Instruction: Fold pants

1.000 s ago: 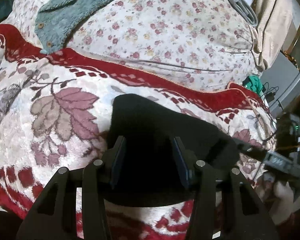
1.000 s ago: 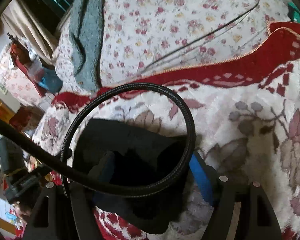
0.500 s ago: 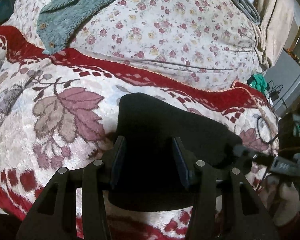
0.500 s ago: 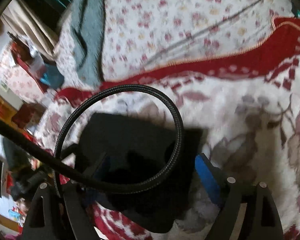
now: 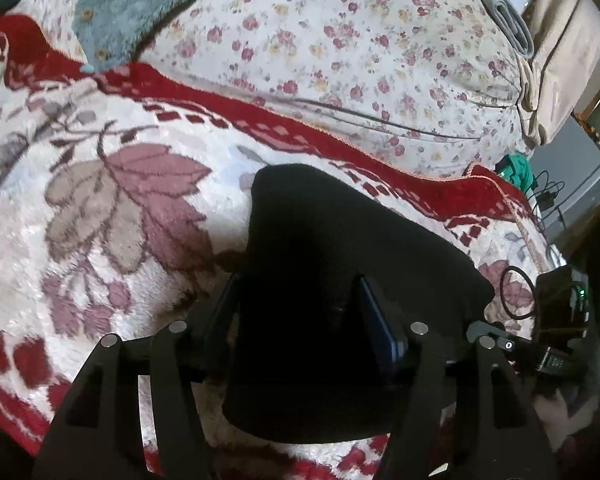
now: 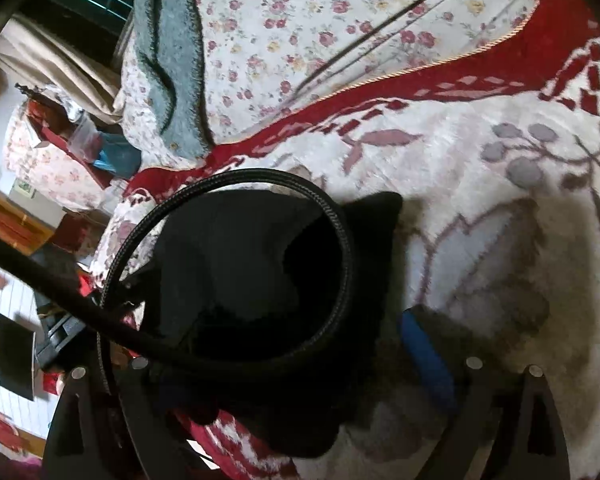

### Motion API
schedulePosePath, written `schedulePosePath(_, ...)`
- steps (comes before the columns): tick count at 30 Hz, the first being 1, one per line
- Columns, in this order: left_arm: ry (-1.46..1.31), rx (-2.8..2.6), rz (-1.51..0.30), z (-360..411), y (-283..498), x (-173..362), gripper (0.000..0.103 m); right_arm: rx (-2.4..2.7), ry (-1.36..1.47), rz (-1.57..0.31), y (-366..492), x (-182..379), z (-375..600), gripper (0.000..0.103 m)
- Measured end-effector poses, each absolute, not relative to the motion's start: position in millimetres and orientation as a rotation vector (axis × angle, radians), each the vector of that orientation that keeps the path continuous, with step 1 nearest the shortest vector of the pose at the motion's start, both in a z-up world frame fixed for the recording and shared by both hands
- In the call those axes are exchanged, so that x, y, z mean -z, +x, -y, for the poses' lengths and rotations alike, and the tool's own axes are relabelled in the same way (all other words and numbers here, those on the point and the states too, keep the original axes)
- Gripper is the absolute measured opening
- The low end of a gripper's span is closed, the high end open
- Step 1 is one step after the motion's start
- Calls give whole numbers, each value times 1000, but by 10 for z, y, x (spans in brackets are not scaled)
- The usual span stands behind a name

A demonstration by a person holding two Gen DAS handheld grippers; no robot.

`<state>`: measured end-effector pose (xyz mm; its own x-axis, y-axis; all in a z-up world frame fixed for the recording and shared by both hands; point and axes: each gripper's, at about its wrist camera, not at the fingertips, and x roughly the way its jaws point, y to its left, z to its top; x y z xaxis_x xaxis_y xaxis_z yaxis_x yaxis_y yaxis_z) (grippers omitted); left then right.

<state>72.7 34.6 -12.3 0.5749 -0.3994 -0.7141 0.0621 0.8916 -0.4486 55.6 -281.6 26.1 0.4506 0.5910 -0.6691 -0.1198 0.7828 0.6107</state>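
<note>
Left wrist view: pants (image 5: 340,264), a compact black bundle near blanket's (image 5: 100,208) front edge, now lifted slightly versus a second ago, so probably a final tidy; left gripper (image 5: 296,312) parted, straddling bundle; right wrist view alone reveals cable loop (image 6: 340,240), right gripper (image 6: 300,344) parted, corner raised.

A plush blanket (image 5: 112,216) with leaf patterns and a red border covers the bed. Beyond it lies a floral quilt (image 5: 340,52), with a teal fleece garment (image 5: 128,4) spread on top. A braided black cable (image 6: 340,248) loops across the right view.
</note>
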Motion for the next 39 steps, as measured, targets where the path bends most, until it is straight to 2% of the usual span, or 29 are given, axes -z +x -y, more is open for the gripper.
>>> schedulePosePath(2, -420, 298, -932, -363, 753, 155, 68, -502, 528, -996, 583, -220, 2784, 93)
schedulePosePath(6, -468, 337, -955, -386, 822, 250, 69, -568, 599, -952, 603, -128, 2850, 94)
schedulePosePath(8, -497, 339, -963, -400, 856, 302, 78, -600, 613, -938, 599, -111, 2870, 94)
schedulePosePath(10, -526, 343, -965, -401, 874, 345, 79, -613, 594, -939, 593, -122, 2849, 94)
schedulePosePath(11, -539, 344, -960, -395, 877, 362, 80, -613, 580, -936, 590, -128, 2839, 90)
schedulePosePath(12, -544, 343, -950, -384, 873, 369, 80, -603, 563, -925, 579, -137, 2827, 78)
schedulePosePath(13, -536, 342, -940, -361, 863, 368, 80, -604, 558, -901, 560, -143, 2810, 72)
schedulePosePath(15, -492, 352, -929, -300, 857, 360, 80, -591, 553, -878, 541, -144, 2788, 70)
schedulePosePath(16, -476, 367, -930, -273, 856, 353, 73, -588, 541, -869, 533, -157, 2775, 68)
schedulePosePath(19, -464, 372, -922, -240, 846, 300, 63, -591, 469, -854, 518, -268, 2722, 56)
schedulePosePath(23, -454, 369, -904, -225, 844, 151, 49, -605, 416, -828, 532, -446, 2676, 51)
schedulePosePath(32, -391, 377, -796, -111, 1246, -366, 48, -563, 407, -757, 973, -814, 2790, 50)
schedulePosePath(39, -364, 348, -826, -60, 1707, -297, 48, -521, 443, -763, 1470, -740, 2855, 50)
